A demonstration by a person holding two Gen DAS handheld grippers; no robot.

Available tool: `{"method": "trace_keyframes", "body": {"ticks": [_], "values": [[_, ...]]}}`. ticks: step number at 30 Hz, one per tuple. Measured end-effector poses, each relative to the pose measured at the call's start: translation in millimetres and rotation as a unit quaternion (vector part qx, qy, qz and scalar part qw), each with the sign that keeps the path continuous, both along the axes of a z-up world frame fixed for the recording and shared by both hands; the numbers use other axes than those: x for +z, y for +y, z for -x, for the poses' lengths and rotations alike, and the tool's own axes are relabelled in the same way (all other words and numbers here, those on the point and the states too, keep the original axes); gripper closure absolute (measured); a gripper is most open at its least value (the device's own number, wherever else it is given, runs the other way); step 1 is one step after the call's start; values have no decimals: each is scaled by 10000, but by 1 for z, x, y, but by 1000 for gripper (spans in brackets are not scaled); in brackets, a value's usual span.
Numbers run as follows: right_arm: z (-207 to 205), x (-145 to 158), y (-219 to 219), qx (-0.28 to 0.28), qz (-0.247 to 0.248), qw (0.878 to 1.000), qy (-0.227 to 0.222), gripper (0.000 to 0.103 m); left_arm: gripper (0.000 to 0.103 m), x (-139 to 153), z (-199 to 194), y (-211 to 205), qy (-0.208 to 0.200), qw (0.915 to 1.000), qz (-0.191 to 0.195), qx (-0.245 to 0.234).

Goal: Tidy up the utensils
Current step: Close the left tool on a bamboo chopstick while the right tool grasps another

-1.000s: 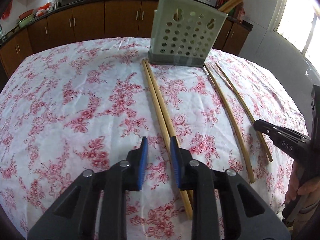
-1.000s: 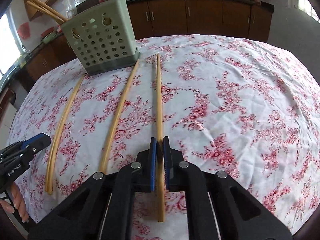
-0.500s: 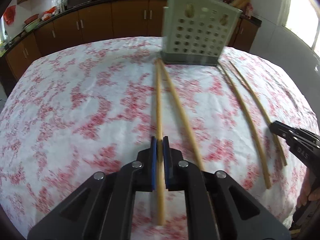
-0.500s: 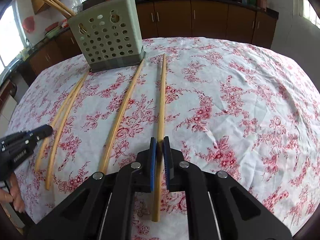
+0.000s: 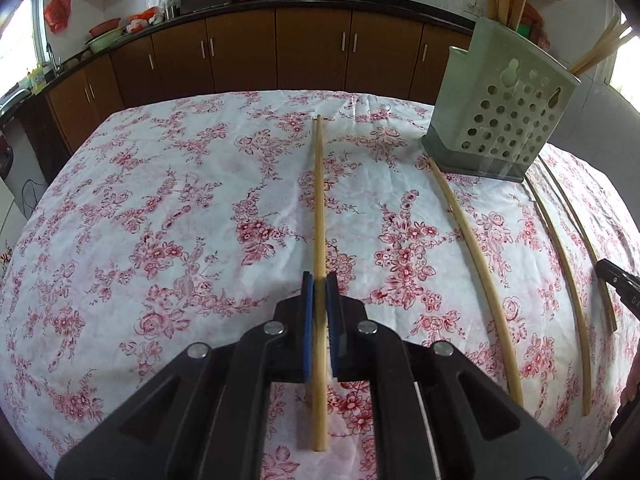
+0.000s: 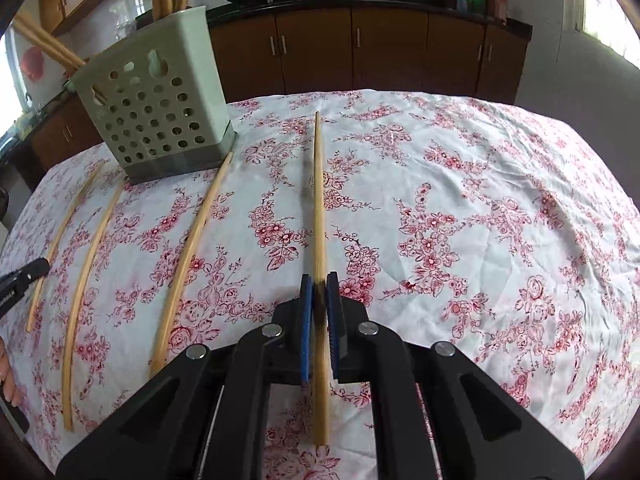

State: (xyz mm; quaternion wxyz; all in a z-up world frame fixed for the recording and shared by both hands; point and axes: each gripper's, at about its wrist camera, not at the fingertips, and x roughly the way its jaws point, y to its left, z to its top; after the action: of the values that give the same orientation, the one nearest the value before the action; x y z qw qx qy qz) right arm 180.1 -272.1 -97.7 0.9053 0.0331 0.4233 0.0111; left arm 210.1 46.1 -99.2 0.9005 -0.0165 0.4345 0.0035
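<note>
My left gripper (image 5: 320, 280) is shut on a bamboo chopstick (image 5: 319, 200) that points away over the floral tablecloth (image 5: 160, 200). In the right wrist view my right gripper (image 6: 319, 280) is shut on another chopstick (image 6: 318, 200) in the same way. The pale perforated utensil holder (image 5: 500, 120) stands at the back right, with several chopsticks upright in it; in the right wrist view the holder (image 6: 160, 112) is at the back left. Two loose chopsticks (image 6: 192, 248) (image 6: 92, 256) lie on the cloth between the grippers. The left gripper's tip (image 6: 28, 276) shows at the left edge.
Brown kitchen cabinets (image 5: 240, 52) and a dark counter with pans and bowls run behind the table. The table's edges curve off on all sides. A person's hand (image 5: 632, 384) shows at the right edge, with the right gripper's tip (image 5: 616, 280) above it.
My left gripper, open beside a pair of chopsticks a second ago, has shut on one and carried it left, away from its neighbour. The right gripper kept its chopstick and shifted slightly.
</note>
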Motion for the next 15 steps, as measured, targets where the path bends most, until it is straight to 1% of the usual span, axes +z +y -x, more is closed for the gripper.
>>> {"method": "trace_keyframes", "body": {"ticks": [1, 4, 11, 15], "values": [[1, 0, 1, 28, 69, 10000, -39, 94, 94, 0, 1, -1, -2, 10000, 17, 2], [2, 0, 1, 30, 48, 10000, -41, 94, 94, 0, 2, 0, -4, 10000, 87, 10], [3, 1, 1, 27, 13, 10000, -42, 94, 93, -1, 4, 0, 0, 10000, 8, 6], [4, 2, 1, 25, -24, 10000, -42, 94, 93, 0, 3, 2, -2, 10000, 85, 5]]}}
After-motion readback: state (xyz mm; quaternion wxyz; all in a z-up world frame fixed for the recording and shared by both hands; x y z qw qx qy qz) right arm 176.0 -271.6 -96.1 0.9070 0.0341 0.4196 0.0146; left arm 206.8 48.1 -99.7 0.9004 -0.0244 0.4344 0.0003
